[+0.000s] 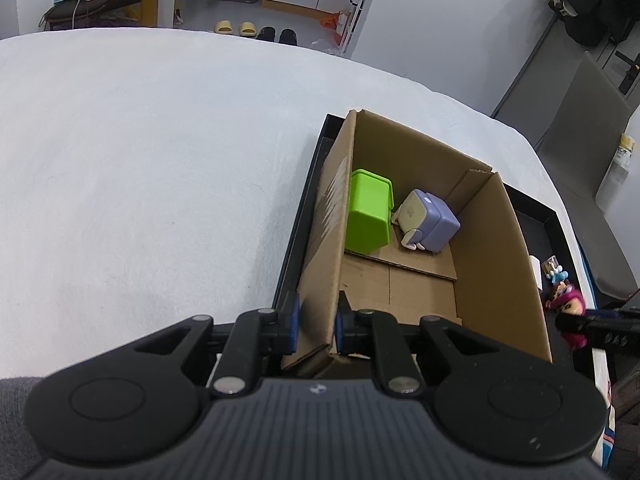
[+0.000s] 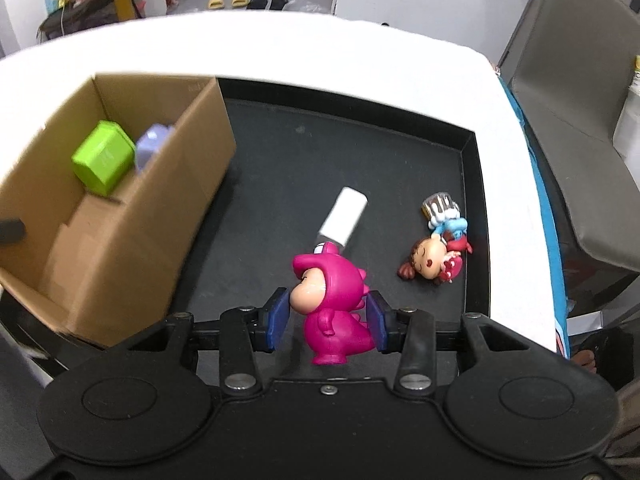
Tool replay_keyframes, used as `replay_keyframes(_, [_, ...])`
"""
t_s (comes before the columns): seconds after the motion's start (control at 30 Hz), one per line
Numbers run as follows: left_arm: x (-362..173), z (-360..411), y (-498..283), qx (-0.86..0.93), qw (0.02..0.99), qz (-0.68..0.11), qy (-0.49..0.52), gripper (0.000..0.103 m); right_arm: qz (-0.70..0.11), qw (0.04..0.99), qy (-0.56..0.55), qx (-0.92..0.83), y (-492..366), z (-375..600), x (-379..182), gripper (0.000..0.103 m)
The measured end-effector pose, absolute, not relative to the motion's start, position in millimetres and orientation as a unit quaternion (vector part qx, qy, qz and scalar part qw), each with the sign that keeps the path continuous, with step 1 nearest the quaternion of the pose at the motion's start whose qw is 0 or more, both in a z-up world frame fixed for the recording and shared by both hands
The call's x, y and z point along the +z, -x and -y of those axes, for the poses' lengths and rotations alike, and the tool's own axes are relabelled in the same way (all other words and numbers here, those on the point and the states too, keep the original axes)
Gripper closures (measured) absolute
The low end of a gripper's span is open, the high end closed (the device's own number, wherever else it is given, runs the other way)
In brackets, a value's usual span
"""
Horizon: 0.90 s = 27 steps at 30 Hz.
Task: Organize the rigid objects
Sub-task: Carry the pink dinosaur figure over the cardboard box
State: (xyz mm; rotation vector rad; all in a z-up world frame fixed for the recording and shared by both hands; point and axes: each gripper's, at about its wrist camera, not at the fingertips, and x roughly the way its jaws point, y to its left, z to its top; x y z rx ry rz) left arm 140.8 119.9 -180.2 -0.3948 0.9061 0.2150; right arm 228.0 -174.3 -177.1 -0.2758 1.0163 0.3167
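My left gripper (image 1: 316,324) is shut on the left wall of the open cardboard box (image 1: 320,248). Inside the box lie a green plastic bin (image 1: 368,210) and a lilac cube toy (image 1: 430,220). My right gripper (image 2: 327,318) is shut on a pink dinosaur figurine (image 2: 332,300) and holds it above the black tray (image 2: 476,208). The figurine (image 1: 570,314) also shows at the right edge of the left wrist view. The box (image 2: 132,232) stands at the tray's left end, with the green bin (image 2: 103,158) visible inside.
A white cylinder (image 2: 343,216) and a girl figurine (image 2: 436,248) lie on the tray to the right of the box. The tray rests on a white table (image 1: 140,180). A grey chair (image 2: 580,92) stands beyond the table's right edge.
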Motion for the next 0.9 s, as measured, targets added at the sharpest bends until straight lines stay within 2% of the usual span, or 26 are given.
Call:
replay_keyframes(0.53, [-181, -124, -139, 0.099, 0.875, -0.428, 0.204, 0.086, -0.463, 0.87, 0.059, 0.159, -230, 153, -119, 0.062])
replay_keyframes(0.9, [-182, -126, -138, 0.095, 0.875, -0.426, 0.21, 0.086, -0.473, 0.866, -0.017, 0.164, -234, 136, -104, 0.062])
